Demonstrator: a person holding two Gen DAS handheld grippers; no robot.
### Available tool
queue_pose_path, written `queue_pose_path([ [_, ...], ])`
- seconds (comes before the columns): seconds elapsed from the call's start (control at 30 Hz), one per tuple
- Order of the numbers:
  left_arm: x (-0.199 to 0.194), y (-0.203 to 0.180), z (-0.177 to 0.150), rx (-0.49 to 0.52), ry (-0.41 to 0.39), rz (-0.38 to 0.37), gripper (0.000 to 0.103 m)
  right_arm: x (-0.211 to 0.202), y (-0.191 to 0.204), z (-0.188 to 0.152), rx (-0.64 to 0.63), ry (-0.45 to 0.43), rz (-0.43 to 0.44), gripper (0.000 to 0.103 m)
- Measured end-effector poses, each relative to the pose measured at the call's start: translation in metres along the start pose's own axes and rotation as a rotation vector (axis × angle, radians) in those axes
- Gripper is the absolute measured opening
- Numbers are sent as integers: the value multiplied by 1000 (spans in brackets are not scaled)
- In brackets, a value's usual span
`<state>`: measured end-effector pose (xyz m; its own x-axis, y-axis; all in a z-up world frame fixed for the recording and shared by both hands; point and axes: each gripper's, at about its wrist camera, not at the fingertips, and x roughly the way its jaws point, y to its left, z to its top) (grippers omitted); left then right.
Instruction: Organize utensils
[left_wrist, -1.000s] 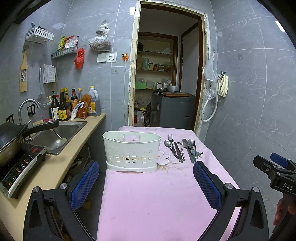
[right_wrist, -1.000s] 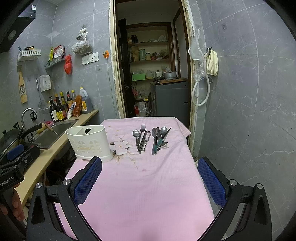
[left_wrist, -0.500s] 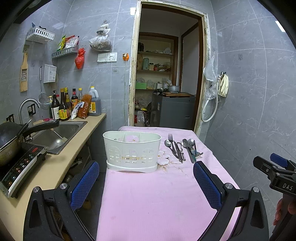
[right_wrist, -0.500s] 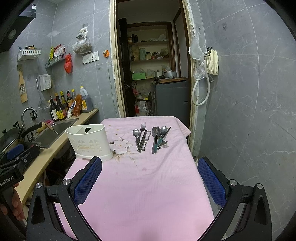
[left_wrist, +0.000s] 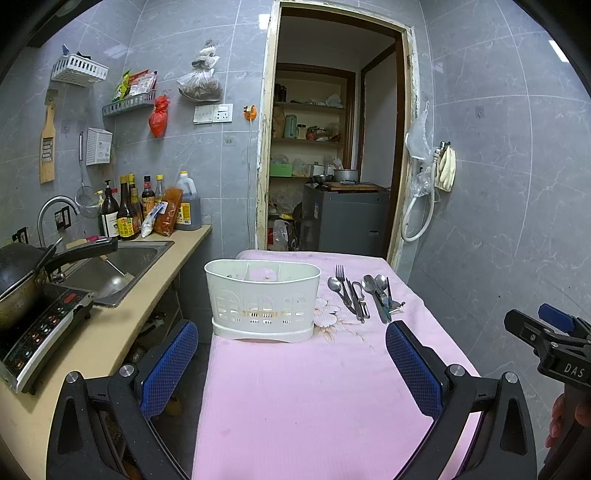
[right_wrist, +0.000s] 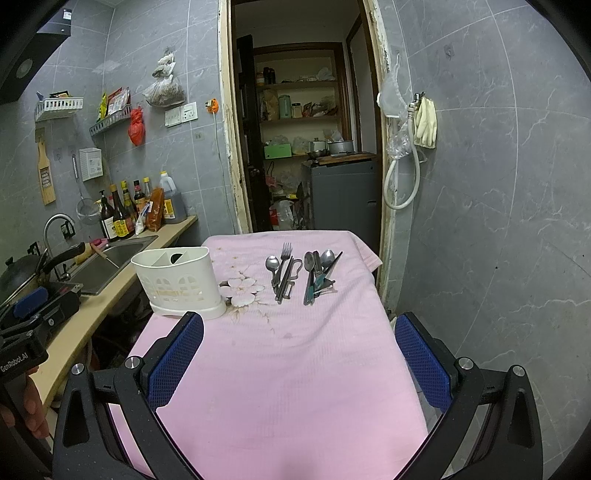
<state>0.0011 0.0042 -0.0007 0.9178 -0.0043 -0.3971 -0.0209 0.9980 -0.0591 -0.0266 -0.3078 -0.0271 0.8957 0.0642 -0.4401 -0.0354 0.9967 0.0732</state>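
The utensils (right_wrist: 301, 275), spoons, a fork and other small metal tools, lie in two close bunches on the pink-covered table (right_wrist: 288, 369), right of the white caddy (right_wrist: 177, 282). They look light, stiff and slick; a pinch across one handle near mid-length should suit. Both the left tongs (left_wrist: 291, 354) and the right tongs (right_wrist: 299, 350) hang spread wide and empty, well short of them. Nothing has visibly shifted since the earlier frames.

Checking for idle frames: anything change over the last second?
Nothing visibly changed. Both grippers, left and right, stay open and empty above the pink cloth; the utensils still lie beside the white caddy.
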Motion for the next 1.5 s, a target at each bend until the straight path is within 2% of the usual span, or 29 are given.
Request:
queue_pose_path([
  [0.93,1,-2,-6,0,2,-1,103,0,5,-3,0,-2,3,102],
  [1.13,17,-11,-6,18,-5,-8,103,6,8,1,3,-7,-3,102],
  [1.5,66,-43,27,36,-49,-41,103,54,-20,49,-9,-36,-29,102],
])
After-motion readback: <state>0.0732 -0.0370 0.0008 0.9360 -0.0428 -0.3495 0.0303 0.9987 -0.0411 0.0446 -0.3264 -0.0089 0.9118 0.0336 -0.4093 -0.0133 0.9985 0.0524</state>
